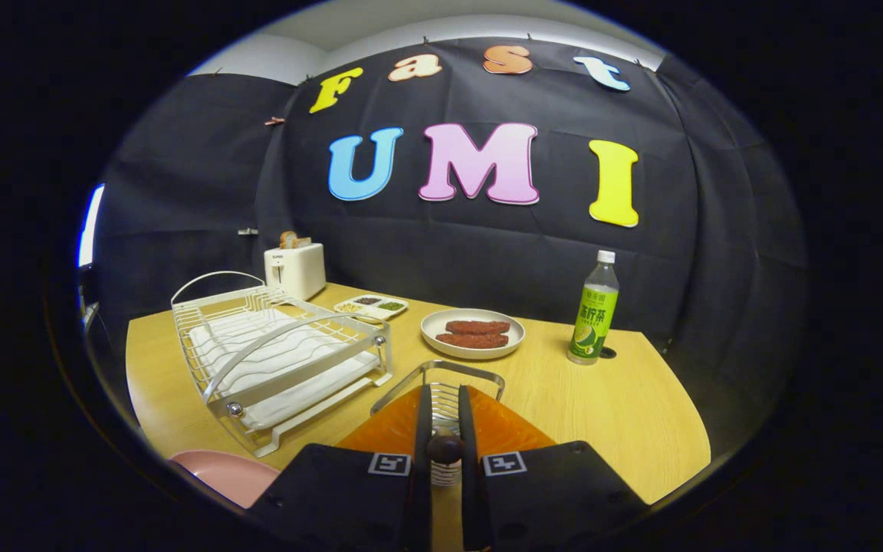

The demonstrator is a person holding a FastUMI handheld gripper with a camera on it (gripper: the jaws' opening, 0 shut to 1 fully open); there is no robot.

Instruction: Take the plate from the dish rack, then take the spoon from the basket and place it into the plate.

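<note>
The gripper [445, 414] has its fingers drawn close together, leaving only a narrow gap, and a small dark rounded knob, apparently the end of the spoon [444, 448], sits in that gap; whether both fingers press on it I cannot tell. Just ahead of the fingers, partly behind them, stands the wire basket [441, 383] with its curved metal rim, resting on an orange mat [503, 429]. Down to the left of the fingers, near the counter's edge, lies the pink plate [223, 471], partly cut off from sight. Beyond it, left of the gripper, sits the white dish rack [280, 356] with its wire frame and white drip tray, its slots holding nothing. Further ahead, past the basket, a white dish [472, 333] carries two reddish-brown patties. Left of that dish lies a small divided tray [371, 306] with green and yellowish bits in its compartments, and behind the rack stands a white toaster [295, 269] with toast poking out of the top. To the right, well apart from the basket, a green-labelled bottle [594, 310] stands upright. All rest on a light wooden counter [602, 414] backed by black cloth.
</note>
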